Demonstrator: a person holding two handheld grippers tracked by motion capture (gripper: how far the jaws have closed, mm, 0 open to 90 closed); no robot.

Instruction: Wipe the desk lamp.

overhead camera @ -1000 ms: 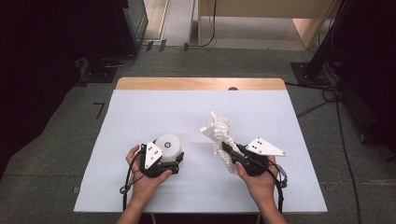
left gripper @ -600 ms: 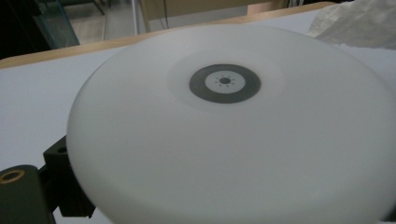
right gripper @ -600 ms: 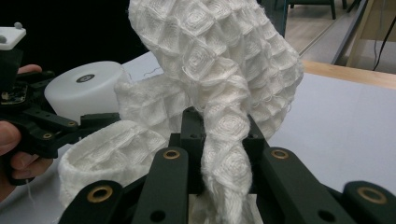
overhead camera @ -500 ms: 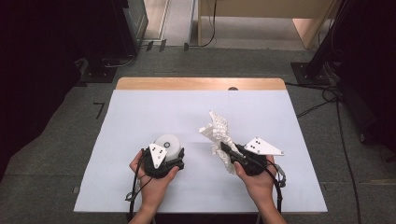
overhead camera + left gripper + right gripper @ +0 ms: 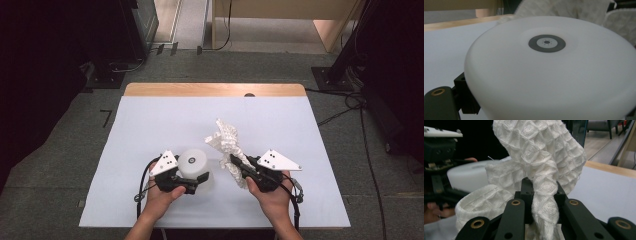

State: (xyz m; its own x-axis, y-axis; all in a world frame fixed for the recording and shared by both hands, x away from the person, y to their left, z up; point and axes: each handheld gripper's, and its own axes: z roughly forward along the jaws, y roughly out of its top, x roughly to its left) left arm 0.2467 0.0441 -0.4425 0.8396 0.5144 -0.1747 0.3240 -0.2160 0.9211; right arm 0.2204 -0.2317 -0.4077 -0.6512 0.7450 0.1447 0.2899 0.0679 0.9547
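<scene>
Cloth (image 5: 227, 145) pinched in right tongs (image 5: 234, 161), bunched and rising off surface (image 5: 150, 120) right of centre. Left tongs (image 5: 197, 181) clamp white lamp (image 5: 194, 166), jaws on both sides, near front edge. Lamp just left of cloth, apart. Both hands at bottom.

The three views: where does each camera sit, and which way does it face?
High view: above the table, looking down; both forearms, left tongs, right tongs.
Left gripper view: rides the left tongs, faces the white dome lamp.
Right gripper view: rides the right tongs, faces the clamped waffle cloth.
Shared: lamp and cloth appear in all.
</scene>
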